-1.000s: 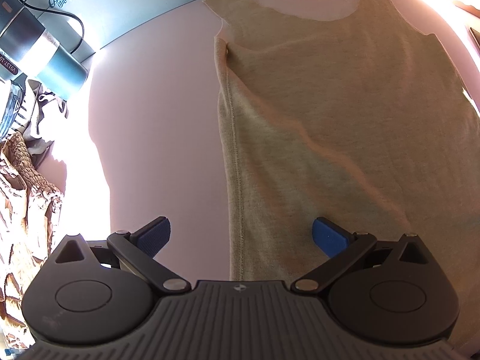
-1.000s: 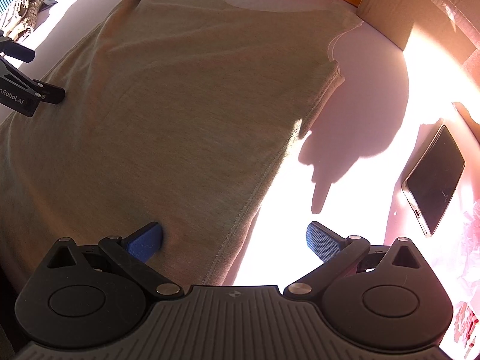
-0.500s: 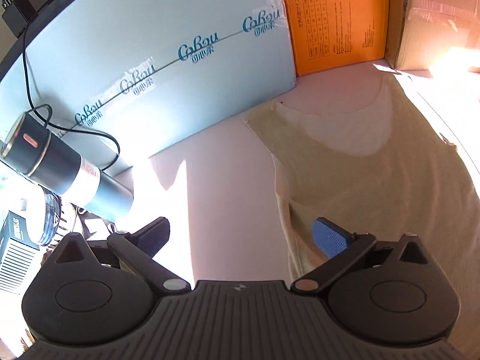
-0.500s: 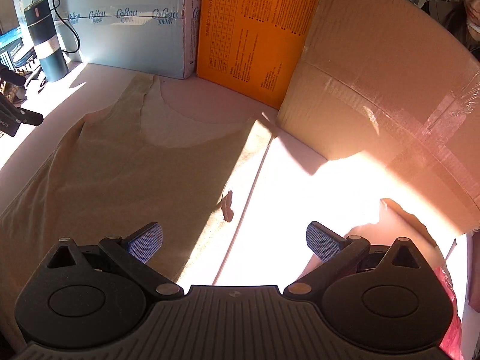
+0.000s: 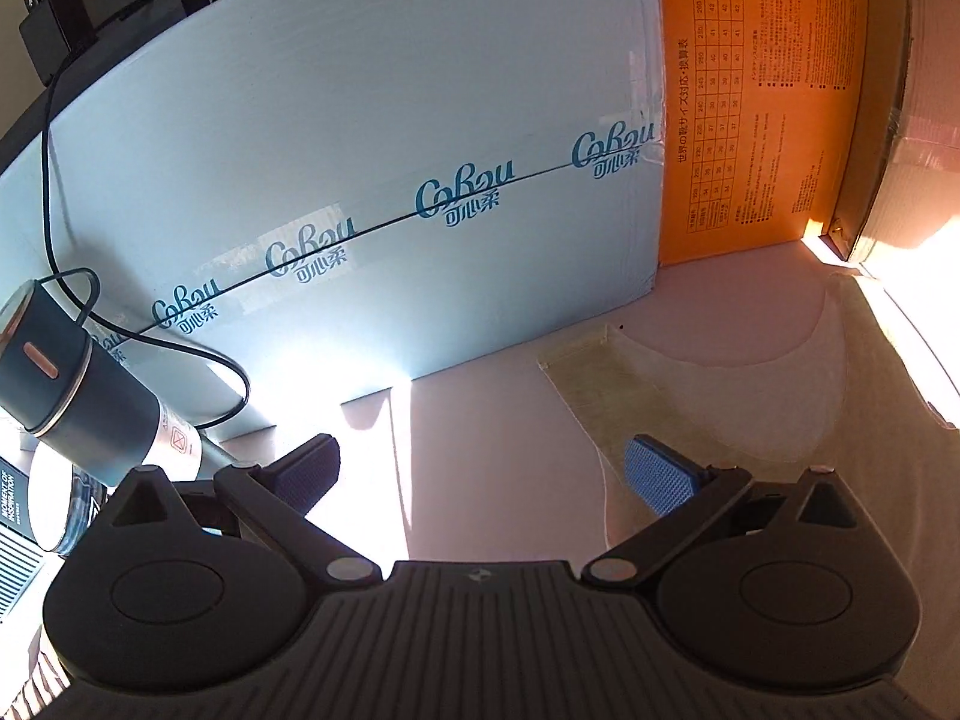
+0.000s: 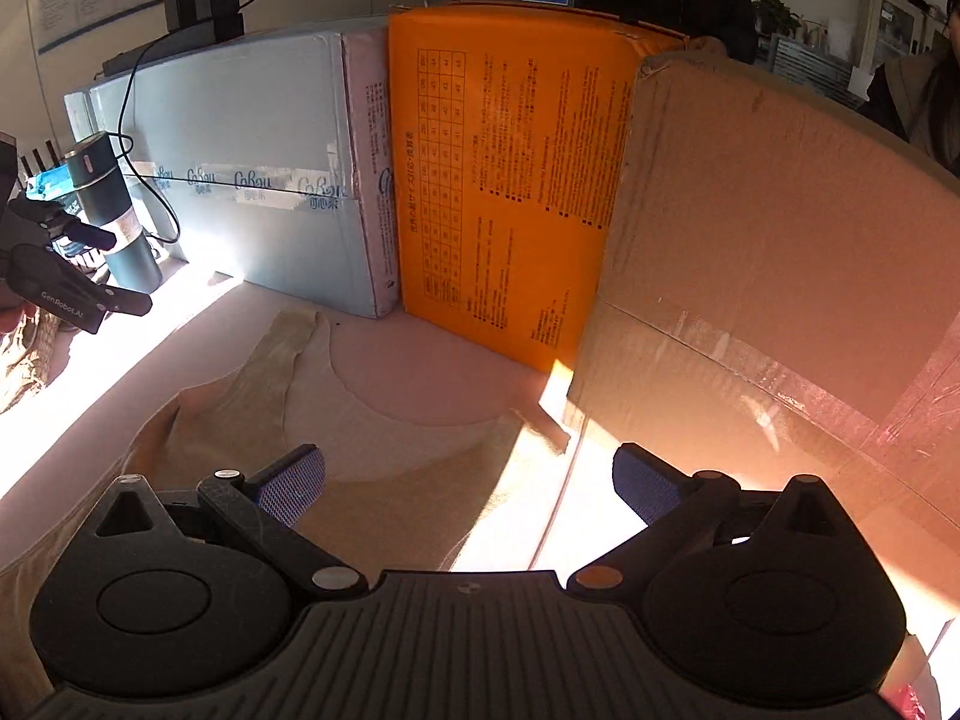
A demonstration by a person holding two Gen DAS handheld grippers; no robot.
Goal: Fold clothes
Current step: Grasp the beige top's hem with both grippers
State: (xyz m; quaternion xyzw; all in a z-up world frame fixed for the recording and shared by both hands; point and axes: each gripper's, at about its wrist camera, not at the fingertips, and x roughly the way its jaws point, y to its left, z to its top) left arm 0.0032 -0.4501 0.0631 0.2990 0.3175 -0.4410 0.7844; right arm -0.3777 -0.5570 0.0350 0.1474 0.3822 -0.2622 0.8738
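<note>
A: Where's your left gripper point(image 5: 483, 471) rn?

B: Jaws spread wide, nothing between them. It sits over the tank top's left shoulder strap point(image 5: 591, 354); the right blue pad point(image 5: 657, 474) is above the strap edge, the other pad point(image 5: 309, 471) above bare pink tabletop point(image 5: 480, 420). Can't tell if either pad touches anything.

A: And your right gripper point(image 6: 468, 483)?

B: Also released, jaws wide, empty. Left pad point(image 6: 291, 489) over the fabric, right pad point(image 6: 648, 483) over the sunlit table just past the garment's edge.

A: The tank top point(image 6: 384, 498) itself?

B: Beige, lying flat on the table w/ neckline toward the boxes. Left strap looks a bit rumpled in the right-wrist view.

A: What's behind it?

B: Light blue box point(image 5: 360, 180), orange box point(image 6: 504, 192), brown cardboard box point(image 6: 780, 276) side by side along the table's back. Dark tumbler point(image 5: 66, 384) w/ a black cable point(image 5: 48, 138) at far left.
</note>
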